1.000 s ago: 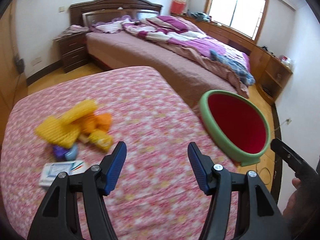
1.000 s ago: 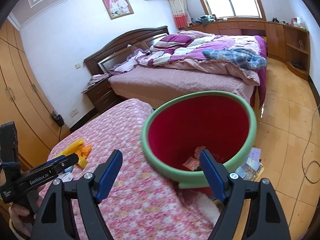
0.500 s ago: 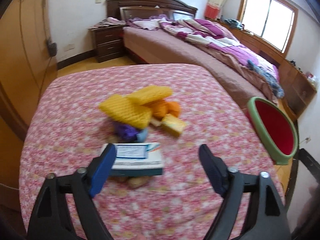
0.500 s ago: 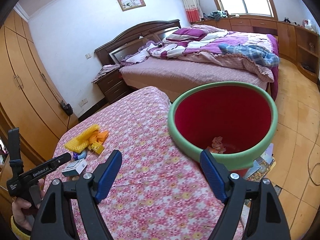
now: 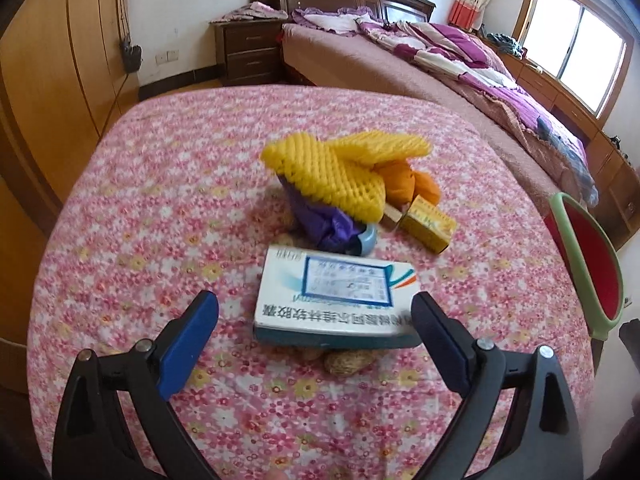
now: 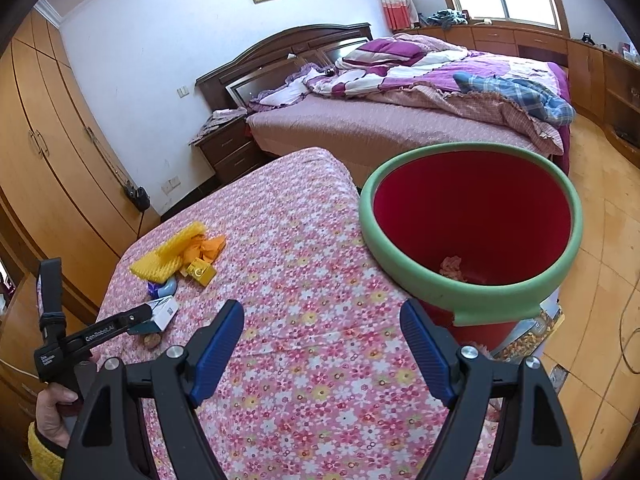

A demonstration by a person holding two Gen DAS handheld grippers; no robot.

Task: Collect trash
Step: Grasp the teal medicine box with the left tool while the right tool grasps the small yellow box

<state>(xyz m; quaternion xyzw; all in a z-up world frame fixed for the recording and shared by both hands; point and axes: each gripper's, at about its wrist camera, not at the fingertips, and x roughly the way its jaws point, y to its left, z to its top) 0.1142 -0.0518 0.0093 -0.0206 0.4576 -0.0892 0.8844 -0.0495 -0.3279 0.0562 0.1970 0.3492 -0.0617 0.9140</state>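
A white and teal medicine box (image 5: 336,300) lies on the pink floral table, its near end between the open fingers of my left gripper (image 5: 316,332). Behind it sits a trash pile: yellow foam netting (image 5: 336,168), orange peel (image 5: 408,182), a purple wrapper (image 5: 324,220), a small yellow box (image 5: 428,224). A nut shell (image 5: 348,362) lies under the box's near edge. The right wrist view shows the box (image 6: 162,312), the pile (image 6: 176,254), and a red bin with green rim (image 6: 472,220) holding some scraps. My right gripper (image 6: 322,346) is open and empty above the table.
The floral table (image 6: 304,280) has its far right edge beside the bin. A large bed (image 6: 400,120) stands behind, a nightstand (image 6: 228,148) and wooden wardrobes (image 6: 52,168) to the left. Papers (image 6: 532,328) lie on the floor by the bin.
My left gripper has swung left from the bin side and closed in on the medicine box, which now sits between its open fingers. My right gripper has drawn back a little from the bin.
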